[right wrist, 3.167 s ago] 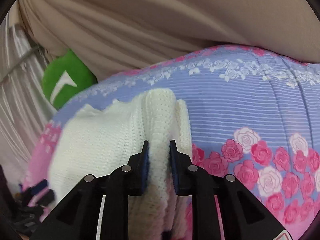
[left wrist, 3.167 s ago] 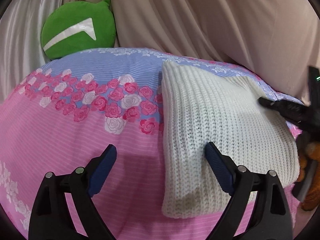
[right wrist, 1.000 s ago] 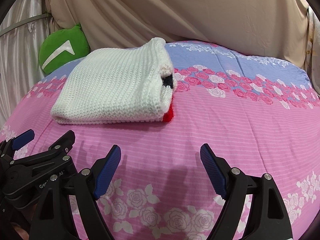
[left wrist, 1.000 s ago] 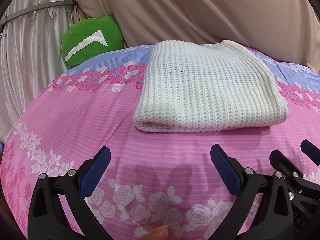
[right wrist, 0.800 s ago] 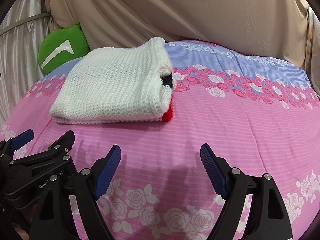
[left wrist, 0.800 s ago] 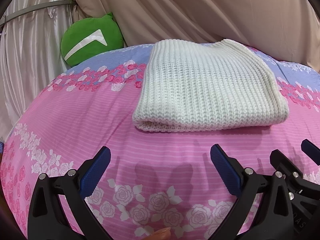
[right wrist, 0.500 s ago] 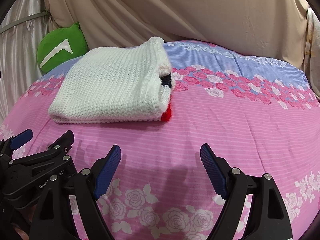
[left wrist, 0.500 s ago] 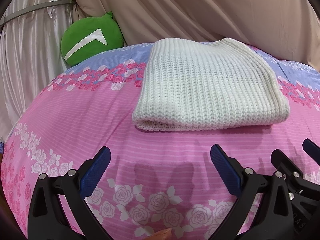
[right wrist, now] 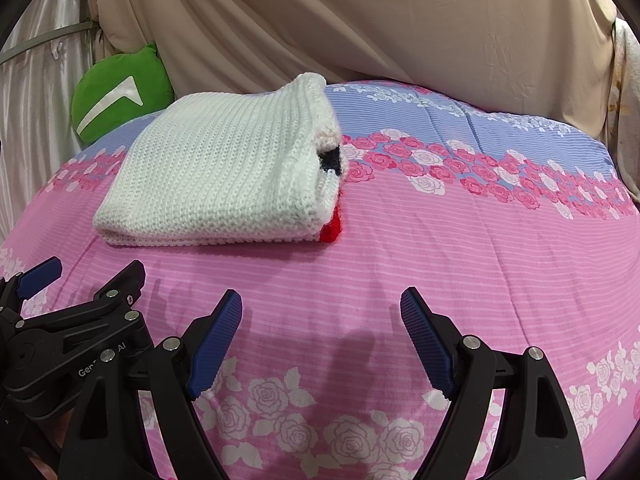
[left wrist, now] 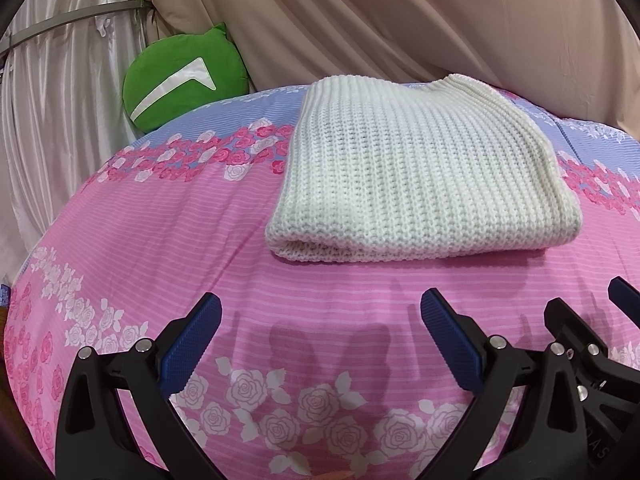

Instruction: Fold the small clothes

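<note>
As the white knit sweater [left wrist: 420,176] lies folded at frame centre, both the left gripper [left wrist: 320,334] and the right gripper [right wrist: 322,330] are to be kept wide, empty and clear of it.

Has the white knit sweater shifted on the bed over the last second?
No. The folded sweater lies in the same spot against the rose band of the bedspread and the green cushion.

This is a bedroom in a home: a bed [left wrist: 160,248] under a pink and blue rose-print cover fills the lower frame, a green cushion [left wrist: 184,80] sits at upper left against pale satin curtains [left wrist: 52,92], and beige drapery [right wrist: 360,20] hangs across the top.
</note>
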The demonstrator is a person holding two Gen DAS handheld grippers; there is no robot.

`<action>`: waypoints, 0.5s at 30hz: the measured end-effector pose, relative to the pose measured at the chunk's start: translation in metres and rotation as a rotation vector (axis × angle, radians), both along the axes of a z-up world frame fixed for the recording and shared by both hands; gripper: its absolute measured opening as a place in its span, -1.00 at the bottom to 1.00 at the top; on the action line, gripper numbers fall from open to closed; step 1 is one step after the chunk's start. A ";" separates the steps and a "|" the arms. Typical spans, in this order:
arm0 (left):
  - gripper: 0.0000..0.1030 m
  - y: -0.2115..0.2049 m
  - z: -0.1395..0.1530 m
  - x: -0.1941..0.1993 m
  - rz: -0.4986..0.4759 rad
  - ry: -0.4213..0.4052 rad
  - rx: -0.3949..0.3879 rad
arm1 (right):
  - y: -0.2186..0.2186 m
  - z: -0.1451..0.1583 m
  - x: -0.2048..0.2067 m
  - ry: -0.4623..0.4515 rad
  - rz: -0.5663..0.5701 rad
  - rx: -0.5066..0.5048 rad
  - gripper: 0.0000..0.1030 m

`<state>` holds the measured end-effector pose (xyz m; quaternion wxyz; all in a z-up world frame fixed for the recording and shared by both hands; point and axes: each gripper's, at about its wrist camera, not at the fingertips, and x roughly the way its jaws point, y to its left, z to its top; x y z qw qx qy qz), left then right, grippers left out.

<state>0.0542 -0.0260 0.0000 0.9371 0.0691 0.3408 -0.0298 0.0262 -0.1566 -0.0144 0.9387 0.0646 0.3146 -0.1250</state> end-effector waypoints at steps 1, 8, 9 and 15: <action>0.89 0.000 0.000 0.000 0.000 0.001 0.000 | 0.000 0.000 0.000 0.001 -0.001 -0.001 0.55; 0.89 0.000 0.000 -0.001 0.004 -0.002 0.001 | 0.001 0.000 -0.001 0.000 -0.012 -0.008 0.55; 0.89 0.000 0.000 -0.001 0.005 -0.003 0.002 | 0.001 0.000 -0.001 -0.001 -0.013 -0.009 0.55; 0.81 -0.002 0.000 -0.004 0.004 -0.008 0.013 | 0.005 0.001 -0.001 0.006 -0.032 -0.032 0.55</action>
